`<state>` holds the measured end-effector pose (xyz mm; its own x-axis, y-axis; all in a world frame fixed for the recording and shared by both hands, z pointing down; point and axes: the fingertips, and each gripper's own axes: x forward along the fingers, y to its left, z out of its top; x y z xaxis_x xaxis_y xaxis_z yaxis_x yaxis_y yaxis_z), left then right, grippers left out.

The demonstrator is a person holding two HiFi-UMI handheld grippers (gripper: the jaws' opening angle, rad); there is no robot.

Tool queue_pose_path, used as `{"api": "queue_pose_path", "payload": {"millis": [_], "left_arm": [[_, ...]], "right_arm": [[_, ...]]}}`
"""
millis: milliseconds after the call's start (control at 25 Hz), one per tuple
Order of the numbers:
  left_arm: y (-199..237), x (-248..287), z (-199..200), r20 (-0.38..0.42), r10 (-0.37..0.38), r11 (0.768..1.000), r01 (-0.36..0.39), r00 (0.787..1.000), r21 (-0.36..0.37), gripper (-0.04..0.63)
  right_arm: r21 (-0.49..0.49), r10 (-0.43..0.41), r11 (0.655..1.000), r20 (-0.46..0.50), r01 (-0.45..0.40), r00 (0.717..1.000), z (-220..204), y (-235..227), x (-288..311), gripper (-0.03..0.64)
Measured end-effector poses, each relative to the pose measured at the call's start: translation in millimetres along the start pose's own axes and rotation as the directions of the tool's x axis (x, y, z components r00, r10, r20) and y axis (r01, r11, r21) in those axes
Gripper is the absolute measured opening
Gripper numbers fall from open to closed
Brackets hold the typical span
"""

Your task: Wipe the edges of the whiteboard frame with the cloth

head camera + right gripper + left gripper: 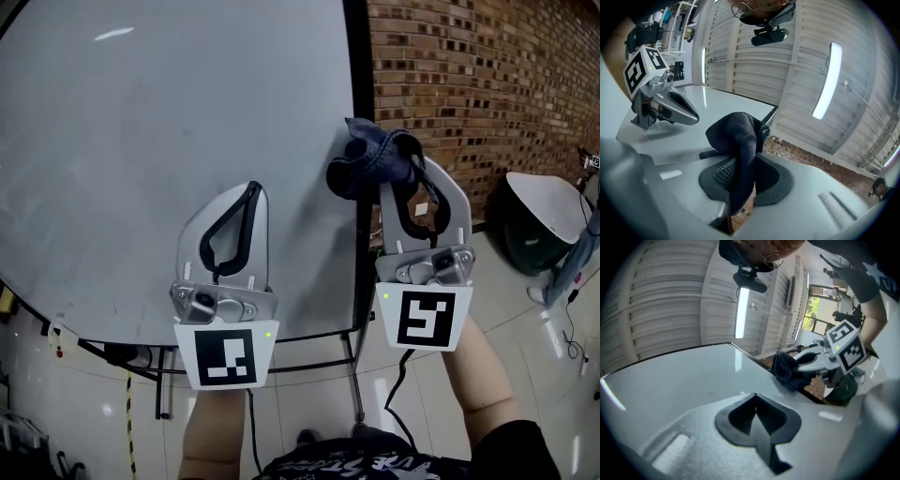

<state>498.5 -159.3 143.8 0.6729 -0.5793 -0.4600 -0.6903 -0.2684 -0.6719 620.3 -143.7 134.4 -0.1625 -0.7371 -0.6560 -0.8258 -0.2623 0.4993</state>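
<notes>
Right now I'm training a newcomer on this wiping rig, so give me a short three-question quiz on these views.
1. True or false: the left gripper is shut with nothing in it.
2. The dark blue fabric cloth is held by: A the right gripper; B a bare hand; C nothing.
3. Fill in: in the head view the cloth overlaps the black frame on the white whiteboard's ___ side.
Key: 1 true; 2 A; 3 right.
</notes>
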Motion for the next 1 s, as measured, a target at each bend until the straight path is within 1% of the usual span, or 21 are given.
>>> {"api": "queue_pose_path", "payload": {"millis": [120,280,520,720,840,920,1000], "left_arm": [[-11.8,-6.5,-10.1,-0.023,-0.003,1.0,0.002,1.0,-0.03,0.0],[-25.4,-16.2,-28.3,-0.074,-0.018,0.998,0.013,0.997,-0.069,0.0],[-53.2,-33.5,-60.6,-0.165,-0.052,0.99,0.028,0.985,-0.142,0.0],[-86.4,-44.4,-91.8,-0.224,-0.102,0.975,0.052,0.969,-0.217,0.0],[-103.8,-50.8,-104.6,-0.235,-0.126,0.961,0.061,0.964,-0.269,0.0],[-113.7,-53.8,-109.8,-0.247,-0.141,0.955,0.065,0.959,-0.291,0.0],[-123.0,-56.1,-114.3,-0.262,-0.153,0.95,0.069,0.953,-0.304,0.0]], "right_arm": [[0.04,-0.002,0.999,-0.033,0.003,0.999,-12.5,9.3,-13.5,0.058],[0.096,0.001,0.995,-0.082,0.007,0.997,-28.3,21.6,-26.8,0.058],[0.143,0.025,0.99,-0.162,-0.002,0.986,-51.1,39.5,-48.9,0.058],[0.19,0.057,0.982,-0.215,-0.016,0.975,-71.8,56.7,-68.5,0.058],[0.213,0.089,0.976,-0.259,-0.033,0.962,-85.9,67.1,-81.9,0.058],[0.23,0.108,0.972,-0.285,-0.042,0.952,-94.4,71.6,-90.0,0.058],[0.243,0.109,0.969,-0.292,-0.036,0.95,-100.1,74.8,-96.5,0.058]]}}
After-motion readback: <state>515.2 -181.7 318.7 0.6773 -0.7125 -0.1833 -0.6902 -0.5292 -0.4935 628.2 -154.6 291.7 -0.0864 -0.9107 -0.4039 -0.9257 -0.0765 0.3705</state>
